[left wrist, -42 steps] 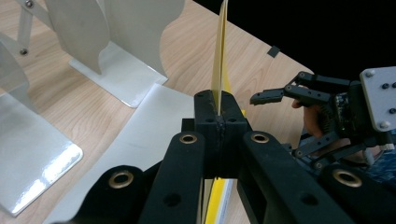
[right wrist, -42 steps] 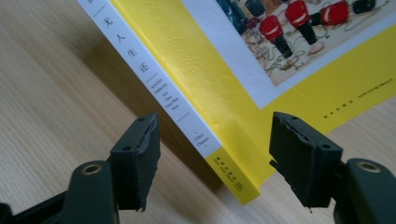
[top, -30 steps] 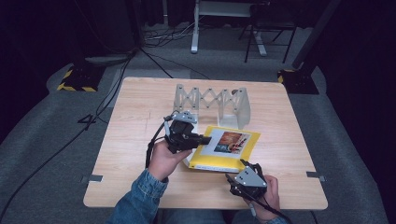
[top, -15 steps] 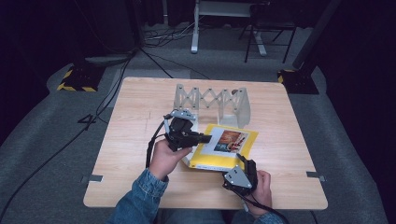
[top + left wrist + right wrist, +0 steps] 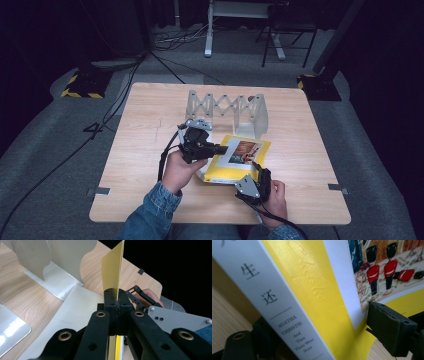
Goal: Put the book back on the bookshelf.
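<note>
On table, left gripper [image 5: 220, 149] fingers clamp yellow book [image 5: 239, 161] cover, right gripper [image 5: 256, 176] fingers opening, straddling spine, title half cut off.

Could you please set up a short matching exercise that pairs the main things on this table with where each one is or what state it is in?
Things:
1. left gripper
2. right gripper
3. yellow book
4. accordion rack

States or places:
a. stands behind the book, toward the table's far edge
b. fingers spread open at the book's near corner
c. lies on the table with its cover lifted
d. shut on the edge of the cover

Pairs: 1-d, 2-b, 3-c, 4-a
</note>
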